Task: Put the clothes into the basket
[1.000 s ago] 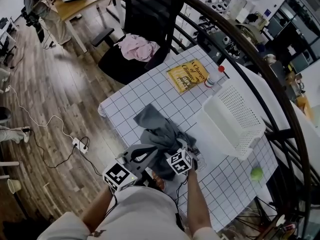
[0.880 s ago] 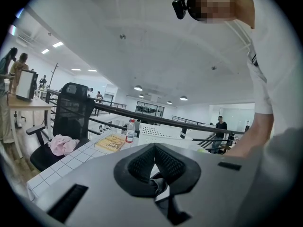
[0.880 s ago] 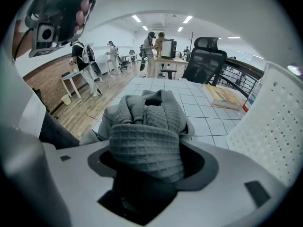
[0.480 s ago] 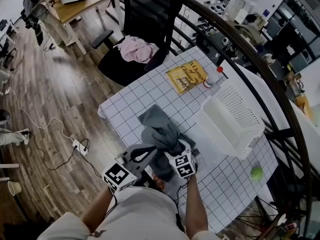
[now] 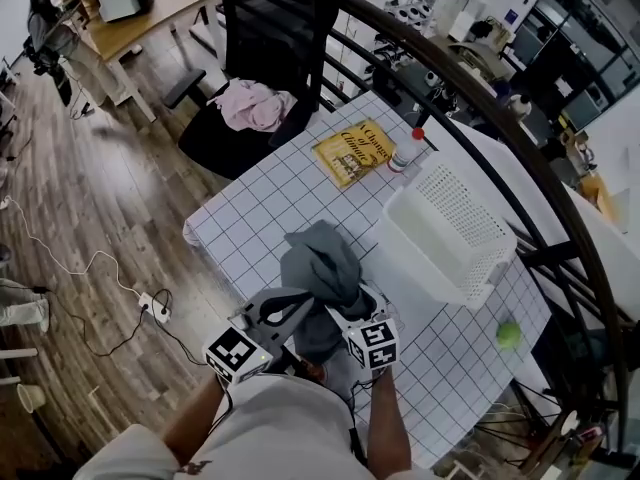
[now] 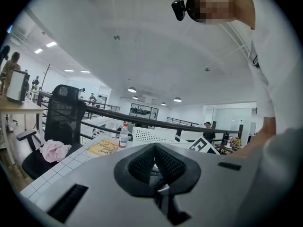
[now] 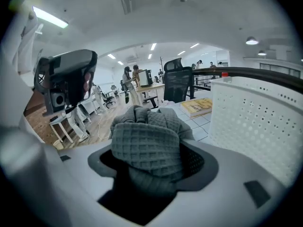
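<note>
My right claw: clamped on the grey cloth, a thick waffle-weave fold filling the gap between the pads.
My left claw: pads pressed together at the tips, with nothing that I can see between them; it sits just left of the right one at the near edge of the table.
Cloth: bunched in a heap over the near edge, reaching from my right claw toward the middle of the table; I cannot tell whether its far end rests on the table.
Basket: white, perforated, by the right edge, just right of the cloth and apart from it.
Book and bottle: side by side near the far corner.
Green ball: near the right corner.
Pink garment: lying on the black chair beyond the far left edge.
</note>
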